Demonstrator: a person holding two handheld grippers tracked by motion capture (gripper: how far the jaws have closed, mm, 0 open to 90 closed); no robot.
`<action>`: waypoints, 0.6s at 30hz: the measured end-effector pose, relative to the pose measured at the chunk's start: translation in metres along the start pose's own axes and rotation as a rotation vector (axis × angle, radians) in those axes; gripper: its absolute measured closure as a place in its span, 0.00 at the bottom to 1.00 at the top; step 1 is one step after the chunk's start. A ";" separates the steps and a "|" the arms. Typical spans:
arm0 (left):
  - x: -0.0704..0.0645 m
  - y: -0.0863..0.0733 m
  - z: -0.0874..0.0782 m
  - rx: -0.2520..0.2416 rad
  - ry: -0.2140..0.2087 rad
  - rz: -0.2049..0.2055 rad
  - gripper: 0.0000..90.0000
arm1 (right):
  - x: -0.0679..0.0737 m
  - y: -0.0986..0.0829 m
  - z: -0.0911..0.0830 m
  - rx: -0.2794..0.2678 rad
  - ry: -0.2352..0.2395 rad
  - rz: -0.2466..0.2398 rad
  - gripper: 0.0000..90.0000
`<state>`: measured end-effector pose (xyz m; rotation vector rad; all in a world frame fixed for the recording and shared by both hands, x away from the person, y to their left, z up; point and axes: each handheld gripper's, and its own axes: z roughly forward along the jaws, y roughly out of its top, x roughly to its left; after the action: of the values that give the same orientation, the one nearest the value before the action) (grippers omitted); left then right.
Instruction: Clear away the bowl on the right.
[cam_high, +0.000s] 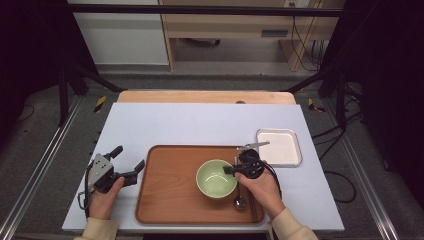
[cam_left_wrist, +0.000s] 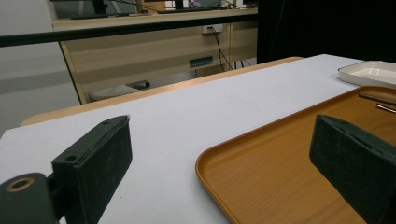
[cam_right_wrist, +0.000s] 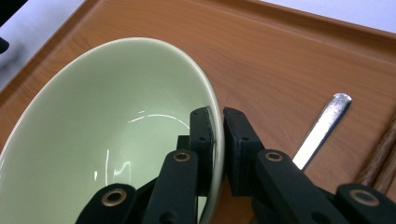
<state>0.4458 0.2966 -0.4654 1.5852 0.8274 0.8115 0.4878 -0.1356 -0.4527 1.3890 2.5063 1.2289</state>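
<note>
A pale green bowl (cam_high: 216, 178) stands empty on the brown wooden tray (cam_high: 170, 192), right of its middle. My right gripper (cam_high: 231, 171) is shut on the bowl's right rim: in the right gripper view one jaw is inside the bowl (cam_right_wrist: 107, 130) and the other outside, with the gripper (cam_right_wrist: 215, 119) pinching the rim. A metal spoon (cam_high: 239, 199) and dark chopsticks (cam_high: 253, 209) lie on the tray just right of the bowl. My left gripper (cam_high: 128, 161) stands open at the tray's left edge, empty, its jaws astride the tray's corner (cam_left_wrist: 219, 163) in the left gripper view (cam_left_wrist: 224, 154).
A white rectangular dish (cam_high: 280, 146) sits on the white table (cam_high: 200, 122) beyond the tray's right end, a metal utensil (cam_high: 253, 145) resting by its left rim. Dark frame posts stand at both sides of the table.
</note>
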 end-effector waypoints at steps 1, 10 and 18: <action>0.000 0.000 0.000 0.000 0.000 0.000 0.06 | -0.001 0.000 0.000 -0.001 0.005 0.002 0.92; -0.001 0.000 0.001 0.004 -0.003 0.001 0.06 | -0.002 0.000 0.000 0.005 0.019 -0.003 0.91; 0.000 0.000 0.000 0.002 -0.001 0.000 0.06 | -0.001 0.003 -0.006 0.004 0.018 -0.038 0.79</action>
<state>0.4459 0.2961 -0.4657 1.5870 0.8277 0.8099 0.4886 -0.1392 -0.4467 1.3301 2.5361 1.2358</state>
